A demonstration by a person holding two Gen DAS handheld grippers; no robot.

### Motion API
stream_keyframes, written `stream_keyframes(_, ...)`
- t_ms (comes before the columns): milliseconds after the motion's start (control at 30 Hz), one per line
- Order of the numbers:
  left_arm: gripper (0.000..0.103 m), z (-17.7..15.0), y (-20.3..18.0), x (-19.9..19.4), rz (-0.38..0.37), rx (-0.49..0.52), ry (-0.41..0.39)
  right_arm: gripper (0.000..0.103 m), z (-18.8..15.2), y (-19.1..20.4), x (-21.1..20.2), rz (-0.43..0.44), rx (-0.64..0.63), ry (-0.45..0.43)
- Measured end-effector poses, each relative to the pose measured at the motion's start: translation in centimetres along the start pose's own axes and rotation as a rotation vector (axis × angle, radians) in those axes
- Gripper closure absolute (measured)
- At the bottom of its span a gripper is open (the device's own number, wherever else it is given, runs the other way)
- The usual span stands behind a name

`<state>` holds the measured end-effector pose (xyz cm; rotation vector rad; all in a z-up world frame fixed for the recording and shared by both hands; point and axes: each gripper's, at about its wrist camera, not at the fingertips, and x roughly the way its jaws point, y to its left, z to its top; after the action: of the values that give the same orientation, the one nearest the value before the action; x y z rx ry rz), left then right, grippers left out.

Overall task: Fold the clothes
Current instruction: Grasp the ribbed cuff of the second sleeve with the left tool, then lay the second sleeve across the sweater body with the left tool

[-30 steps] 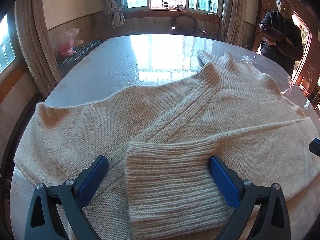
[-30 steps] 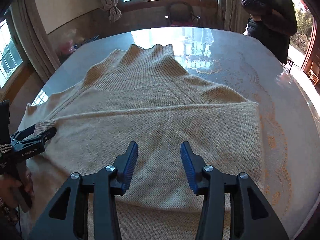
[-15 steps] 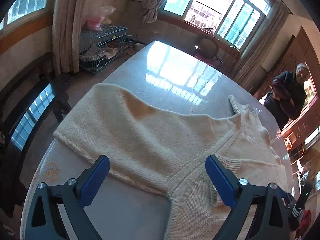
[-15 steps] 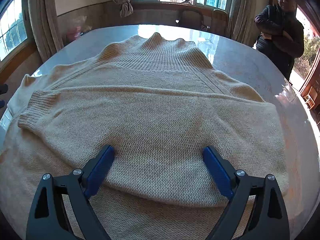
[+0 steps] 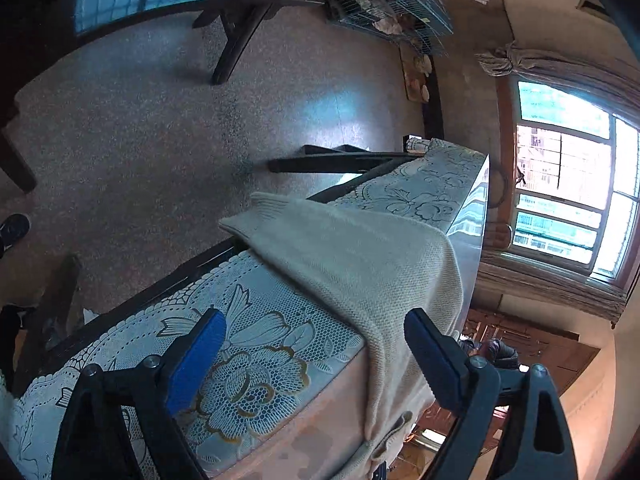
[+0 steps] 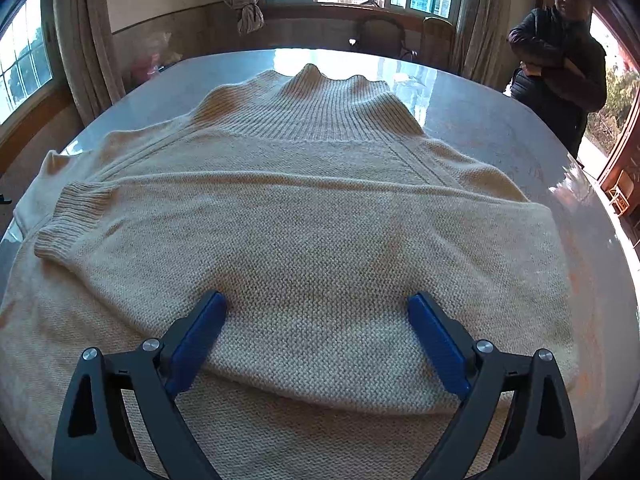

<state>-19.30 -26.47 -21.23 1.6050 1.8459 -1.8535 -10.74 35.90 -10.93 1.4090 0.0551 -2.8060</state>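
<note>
Sweater (image 6: 304,208) overhangs our tabletop's (image 6: 500,128) left edge, hem cut off; right gripper (image 6: 316,332) spread wide, empty; left gripper (image 5: 316,356) closing, nothing clamped.

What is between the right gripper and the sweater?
Nothing visible. The right gripper hangs open right over the sweater, with its folded sleeve lying between the blue fingers. The table around it looks bare.
</note>
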Motion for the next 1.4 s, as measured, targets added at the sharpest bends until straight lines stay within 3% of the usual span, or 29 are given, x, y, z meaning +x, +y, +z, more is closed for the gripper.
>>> stream_keyframes(67, 0.012, 0.8, 0.1, 1.6, -0.035, -0.039, 0.072, 0.007, 0.0, 0.0, 0.0, 0.0, 0.001, 0.0)
stream_keyframes(167, 0.015, 1.1, 0.9, 3.4, -0.201, -0.153, 0.147, 0.007, 0.1, -0.1, 0.2, 0.0, 0.001, 0.001)
stream_keyframes(300, 0.016, 1.6, 0.7, 5.0, -0.254, -0.209, 0.161, 0.006, 0.1, -0.1, 0.3, 0.0, 0.003, 0.002)
stream_keyframes(333, 0.026, 1.8, 0.8, 5.1, -0.286, -0.233, 0.148, 0.006, 0.1, -0.1, 0.3, 0.0, 0.003, 0.002)
stream_keyframes(367, 0.043, 1.9, 1.1, 5.0, -0.332, -0.265, 0.126, 0.006, 0.1, -0.1, 0.3, 0.0, 0.003, 0.002)
stream_keyframes(433, 0.062, 1.8, 1.2, 5.2, -0.382, -0.291, 0.108, 0.006, 0.2, -0.1, 0.4, 0.0, 0.004, 0.002)
stream_keyframes(500, 0.069, 1.7, 1.1, 5.3, -0.405, -0.29, 0.094, 0.006, 0.2, 0.0, 0.4, 0.0, 0.005, 0.002)
stream_keyframes(567, 0.087, 1.6, 1.0, 5.0, -0.435, -0.287, 0.064, 0.006, 0.2, 0.1, 0.4, -0.001, 0.006, 0.002)
stream_keyframes(667, 0.091, 1.4, 1.1, 4.2, -0.513, -0.304, -0.013, 0.006, 0.2, 0.1, 0.5, 0.0, 0.006, 0.002)
stream_keyframes(767, 0.091, 0.6, -0.7, 2.5, -0.543, -0.224, -0.086, 0.006, 0.3, 0.1, 0.5, 0.0, 0.008, 0.003)
stream_keyframes(933, 0.091, -3.0, -8.7, -1.2, -0.512, 0.132, -0.212, 0.006, 0.3, 0.1, 0.6, 0.002, 0.011, 0.003)
stream_keyframes(1033, 0.091, -7.8, -15.5, -2.0, -0.491, 0.396, -0.208, 0.006, 0.4, 0.1, 0.6, 0.003, 0.011, 0.003)
stream_keyframes(1100, 0.091, -12.6, -20.6, -1.1, -0.428, 0.624, -0.175, 0.005, 0.5, -0.1, 0.7, 0.01, 0.019, 0.003)
stream_keyframes(1200, 0.091, -22.5, -27.0, 2.9, -0.288, 1.037, -0.094, 0.004, 0.8, -0.5, 0.8, 0.038, 0.04, 0.003)
stream_keyframes(1267, 0.091, -29.4, -28.8, 7.3, -0.133, 1.299, -0.042, 0.006, 1.2, -1.6, 0.3, 0.098, 0.116, 0.0)
stream_keyframes(1400, 0.091, -39.2, -25.8, 16.2, 0.254, 1.696, 0.031, 0.01, 0.7, -7.7, -1.4, 0.251, 0.513, 0.007)
